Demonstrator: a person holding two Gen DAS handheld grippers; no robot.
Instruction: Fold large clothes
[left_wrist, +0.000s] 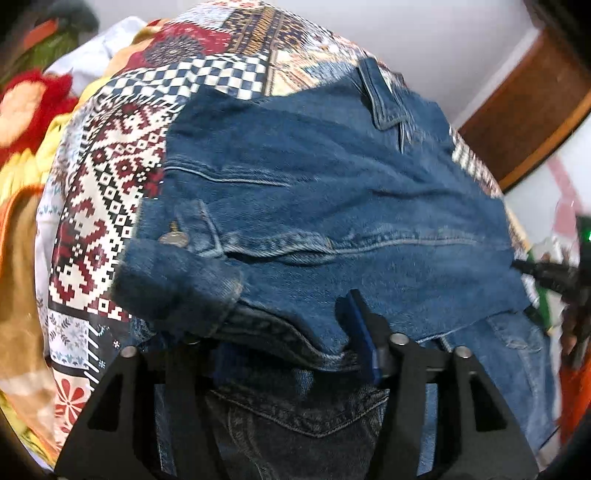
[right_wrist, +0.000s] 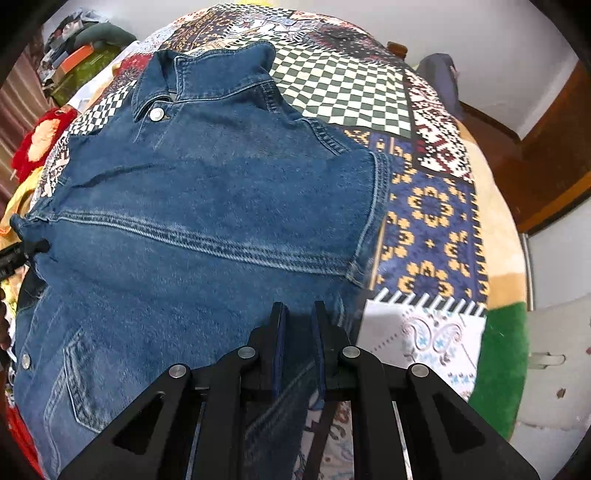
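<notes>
denim jacket (right_wrist: 207, 206) lies across a patchwork quilt (right_wrist: 432, 221) on the bed, collar toward the far edge, back seam showing. one side looks already folded over; a cuffed sleeve (left_wrist: 177, 273) sits doubled near the quilt's left edge. left gripper (left_wrist: 288, 343) pinches a bunched fold of the jacket's near hem. right gripper (right_wrist: 299, 332) hovers over the hem near the right side, jaws slightly parted, holding nothing. judged about halfway: remaining folds and final squaring not yet done.
</notes>
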